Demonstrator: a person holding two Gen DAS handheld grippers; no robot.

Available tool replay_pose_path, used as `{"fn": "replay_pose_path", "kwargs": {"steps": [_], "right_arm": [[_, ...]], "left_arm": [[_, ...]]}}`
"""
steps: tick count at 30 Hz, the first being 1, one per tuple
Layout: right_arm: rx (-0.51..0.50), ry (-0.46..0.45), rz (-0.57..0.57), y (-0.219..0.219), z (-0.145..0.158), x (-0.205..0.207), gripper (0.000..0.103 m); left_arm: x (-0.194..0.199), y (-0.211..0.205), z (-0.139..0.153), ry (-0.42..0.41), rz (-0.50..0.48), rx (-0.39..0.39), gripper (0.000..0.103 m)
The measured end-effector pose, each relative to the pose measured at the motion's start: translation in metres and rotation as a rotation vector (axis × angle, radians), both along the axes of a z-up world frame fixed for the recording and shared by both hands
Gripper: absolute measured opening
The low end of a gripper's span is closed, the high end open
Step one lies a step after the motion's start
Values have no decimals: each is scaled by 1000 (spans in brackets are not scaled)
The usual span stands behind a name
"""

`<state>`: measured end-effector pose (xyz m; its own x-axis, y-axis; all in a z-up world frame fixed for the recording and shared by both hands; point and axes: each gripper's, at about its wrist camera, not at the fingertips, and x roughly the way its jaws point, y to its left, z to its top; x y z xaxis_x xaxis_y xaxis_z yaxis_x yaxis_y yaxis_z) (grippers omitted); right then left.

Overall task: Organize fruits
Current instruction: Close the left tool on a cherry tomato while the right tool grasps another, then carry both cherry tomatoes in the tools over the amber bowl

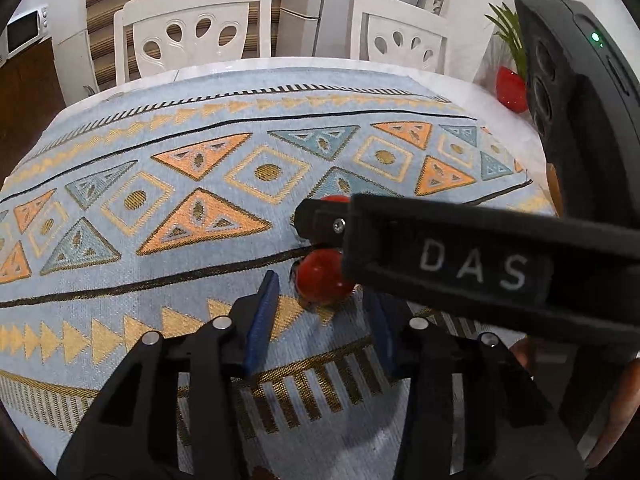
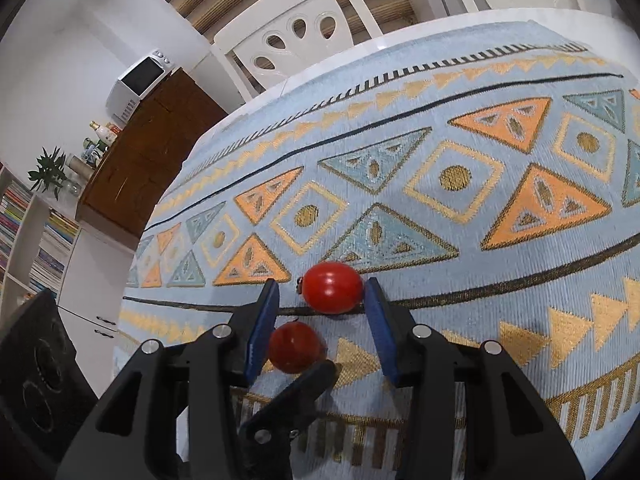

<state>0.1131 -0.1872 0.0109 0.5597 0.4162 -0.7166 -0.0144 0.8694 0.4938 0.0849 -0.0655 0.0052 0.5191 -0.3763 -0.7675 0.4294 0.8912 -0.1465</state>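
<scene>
Two red tomatoes lie on the patterned tablecloth. In the right wrist view the far tomato sits between the tips of my right gripper, which is open; its right pad is against the fruit and a gap shows on the left. The near tomato lies deeper between the fingers, beside the left blue pad. One black finger of my left gripper pokes in just below it. In the left wrist view my left gripper is open with a tomato at its tips. The right gripper's finger crosses above it and half hides the other tomato.
Two white chairs stand at the table's far edge. A red vase with a plant is at the far right corner. A brown cabinet with a microwave stands off the table's left side.
</scene>
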Motion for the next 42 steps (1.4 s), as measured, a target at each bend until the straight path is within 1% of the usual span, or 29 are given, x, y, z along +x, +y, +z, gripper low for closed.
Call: {"fn": "replay_pose_path", "kwargs": {"steps": [2,4,5,6,11,13,19,22,26,31,34,36,40,42], "right_arm": [[-8,-8,-2,1,0,1,44],[-20,-15,-2,3,-2,3,43],[-30,-18,-3,4,-2,3,37],[-52,-22,-7,4,-3,3,31],[-22,-44,-8,-4,-4,-1,31],[17,-59,-2,-9,-3,-4,31],[85,-45,-8,-20,-7,-6,31],[92,-43,-15,-21,-7,-7,31],[75,-54,-18,-19,-5,-8,31],[20,-90,-65,-23,7,-18,31],[42,-95,-87,-33,17,-26,31],[55,-118,-96,-42,28,-38,31],[40,-164,-114,-61,52,-65,31],[26,-192,-125,-71,67,-75,31]], "left_arm": [[0,0,0,-1,6,0,40],[1,1,0,-4,7,2,35],[2,1,-1,-4,6,2,30],[2,2,-1,-3,6,0,29],[2,4,-1,-1,8,-15,28],[1,4,-1,-3,8,-17,28],[1,5,-1,1,8,-28,28],[0,5,-1,2,8,-31,28],[0,4,-1,4,9,-36,28],[-3,6,2,-21,15,-43,28],[-10,6,9,-58,10,-47,28],[-14,5,15,-75,6,-42,28],[-27,-4,34,-111,-6,-34,28],[-37,-13,49,-144,-22,-29,28]]}}
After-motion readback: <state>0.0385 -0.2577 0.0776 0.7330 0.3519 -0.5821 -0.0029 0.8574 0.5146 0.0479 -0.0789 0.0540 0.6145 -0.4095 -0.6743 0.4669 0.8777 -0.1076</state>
